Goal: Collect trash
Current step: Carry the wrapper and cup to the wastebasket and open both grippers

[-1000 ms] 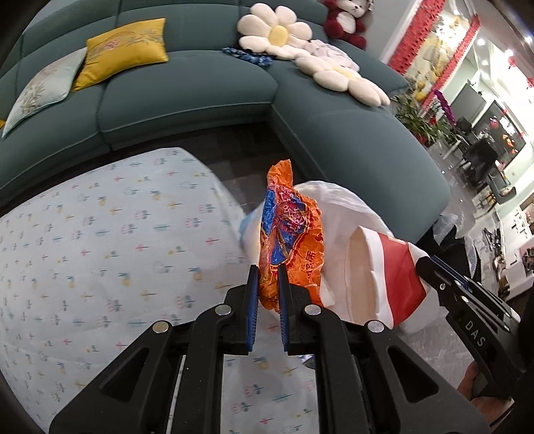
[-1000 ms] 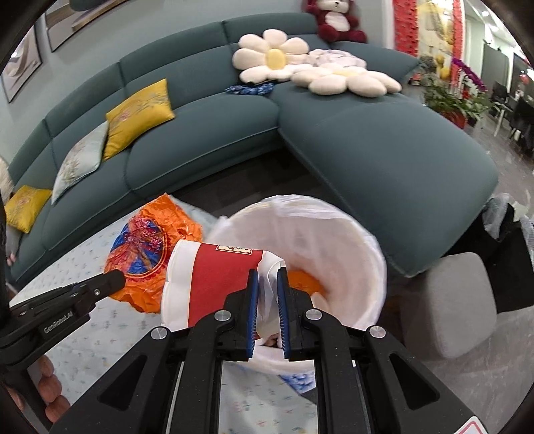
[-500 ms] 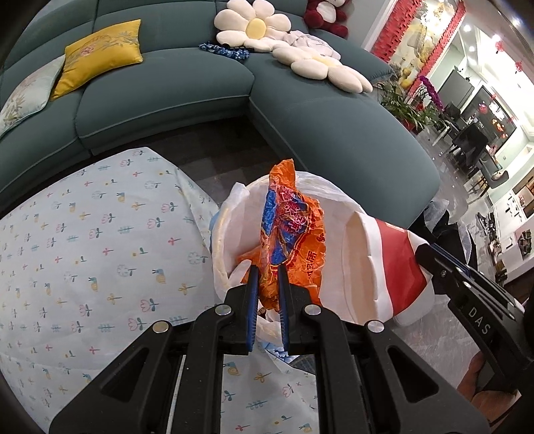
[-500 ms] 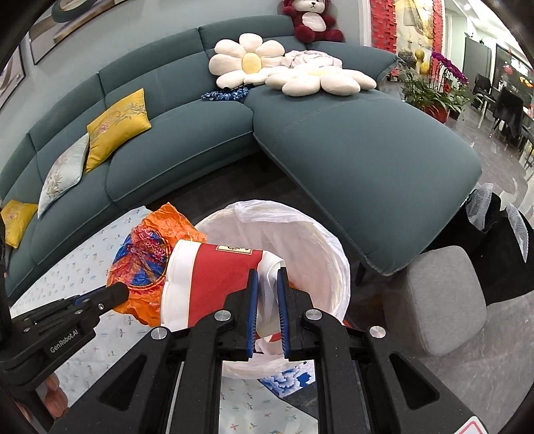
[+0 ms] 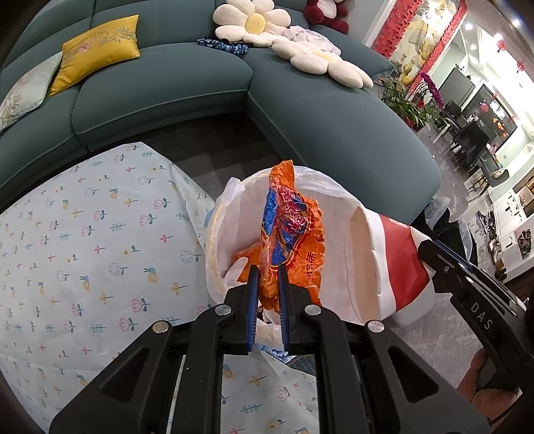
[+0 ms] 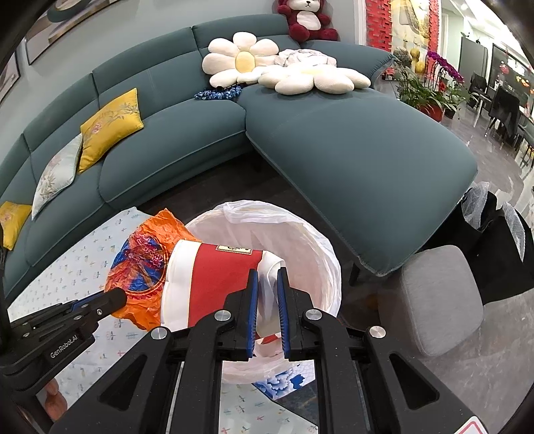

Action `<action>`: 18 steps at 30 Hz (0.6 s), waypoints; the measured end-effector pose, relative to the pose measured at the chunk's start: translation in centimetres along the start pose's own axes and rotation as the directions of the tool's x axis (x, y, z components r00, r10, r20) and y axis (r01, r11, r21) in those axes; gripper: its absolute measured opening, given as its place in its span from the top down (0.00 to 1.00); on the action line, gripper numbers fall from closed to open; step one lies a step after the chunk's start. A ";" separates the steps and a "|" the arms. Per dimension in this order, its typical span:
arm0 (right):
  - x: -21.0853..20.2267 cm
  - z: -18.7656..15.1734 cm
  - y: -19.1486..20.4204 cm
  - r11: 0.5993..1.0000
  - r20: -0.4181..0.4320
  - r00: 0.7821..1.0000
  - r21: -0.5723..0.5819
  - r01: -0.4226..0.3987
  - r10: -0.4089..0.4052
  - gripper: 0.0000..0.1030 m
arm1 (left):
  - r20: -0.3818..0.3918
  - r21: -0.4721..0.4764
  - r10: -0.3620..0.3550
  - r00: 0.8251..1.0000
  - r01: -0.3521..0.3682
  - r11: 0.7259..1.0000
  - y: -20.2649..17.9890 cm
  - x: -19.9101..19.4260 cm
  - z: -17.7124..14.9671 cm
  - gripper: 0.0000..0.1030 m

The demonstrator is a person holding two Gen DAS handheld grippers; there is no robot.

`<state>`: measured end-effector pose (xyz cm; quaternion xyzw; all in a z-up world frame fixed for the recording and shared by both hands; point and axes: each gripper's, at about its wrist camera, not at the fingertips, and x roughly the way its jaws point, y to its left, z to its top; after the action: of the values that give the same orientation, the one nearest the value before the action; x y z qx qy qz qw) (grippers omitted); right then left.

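Left gripper (image 5: 267,283) pinches the orange wrapper (image 5: 290,233), light and crinkly, above the lined bin (image 6: 320,247); right gripper (image 6: 266,290) clamps the red paper cup (image 6: 217,277) by its crushable base

Sofa: teal sectional (image 6: 333,147), far across the view.
Cushions: yellow cushion (image 6: 111,125) far left; flower pillows (image 6: 243,61) far centre.
Toy: red plush bear (image 6: 308,18), far back.
Stool: grey (image 6: 440,293), near right.
Cloth: floral tablecloth (image 5: 83,250), near left.
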<state>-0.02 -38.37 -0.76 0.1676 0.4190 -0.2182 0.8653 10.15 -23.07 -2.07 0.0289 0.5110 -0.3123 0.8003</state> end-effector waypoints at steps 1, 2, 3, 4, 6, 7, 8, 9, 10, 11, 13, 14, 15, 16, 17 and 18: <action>0.0 0.0 -0.1 1.000 0.001 1.000 0.001 0.000 0.000 0.89 | -0.001 -0.001 -0.001 1.000 0.001 1.000 -0.1 0.0 0.0 0.89; 0.0 -0.1 -0.1 1.000 0.001 1.000 0.001 0.000 0.000 0.89 | -0.001 -0.002 -0.002 1.000 0.002 1.000 -0.1 0.0 0.0 0.89; 0.0 -0.1 0.0 1.000 0.001 1.000 0.000 0.001 -0.001 0.89 | -0.002 -0.002 -0.003 1.000 0.003 1.000 -0.1 0.1 0.0 0.89; 0.0 -0.1 -0.1 1.000 0.000 1.000 -0.001 0.002 -0.002 0.89 | -0.002 -0.001 -0.002 1.000 0.002 1.000 -0.1 0.1 0.0 0.89; 0.1 -0.1 -0.1 1.000 0.000 1.000 -0.002 0.002 -0.002 0.90 | -0.003 0.000 -0.001 1.000 0.001 1.000 -0.3 0.2 0.0 0.89; 0.0 -0.1 0.0 1.000 -0.001 1.000 -0.001 0.002 -0.002 0.90 | -0.004 0.000 -0.002 1.000 0.002 1.000 -0.3 0.2 0.0 0.89; 0.1 -0.1 -0.1 1.000 -0.001 1.000 0.000 0.001 -0.001 0.89 | -0.004 0.000 -0.002 1.000 0.002 1.000 -0.4 0.3 0.0 0.89; 0.0 -0.1 0.0 1.000 -0.001 1.000 -0.001 0.003 -0.003 0.89 | -0.004 0.000 -0.001 1.000 0.001 1.000 -0.4 0.3 0.0 0.89; 0.1 -0.1 -0.1 1.000 -0.001 1.000 -0.002 0.003 -0.003 0.89 | -0.005 0.000 -0.002 1.000 0.002 1.000 -0.4 0.3 0.0 0.89; 0.1 -0.2 -0.1 1.000 -0.001 1.000 -0.001 0.003 -0.003 0.89 | -0.006 -0.001 -0.002 1.000 0.002 1.000 -0.4 0.3 0.0 0.89; 0.1 -0.2 -0.1 1.000 -0.002 1.000 -0.002 0.005 -0.005 0.89 | -0.009 -0.001 -0.001 1.000 0.001 1.000 -0.4 0.4 -0.1 0.89; 0.1 -0.2 0.0 1.000 -0.002 1.000 -0.002 0.004 -0.004 0.89 | -0.011 -0.003 -0.002 1.000 0.002 1.000 -0.4 0.5 -0.1 0.89; 0.1 -0.2 -0.1 1.000 -0.003 1.000 -0.001 0.003 -0.003 0.89 | -0.013 -0.005 -0.004 1.000 0.004 1.000 -0.4 0.6 -0.1 0.89; 0.1 -0.2 -0.1 1.000 -0.003 1.000 -0.002 0.003 -0.003 0.89 | -0.014 -0.007 -0.006 1.000 0.006 1.000 -0.4 0.7 0.0 0.89; 0.2 -0.3 -0.1 1.000 -0.004 1.000 -0.003 0.004 -0.004 0.89 | -0.015 -0.007 -0.006 1.000 0.006 1.000 -0.3 0.7 0.0 0.89; 0.2 -0.3 -0.1 1.000 -0.005 1.000 -0.004 0.005 -0.005 0.89 | -0.016 -0.007 -0.006 1.000 0.006 1.000 -0.3 0.8 0.0 0.89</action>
<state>-0.14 -38.43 -1.12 0.1654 0.4221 -0.2191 0.8640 10.19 -23.64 -2.68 0.0270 0.5185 -0.3128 0.7954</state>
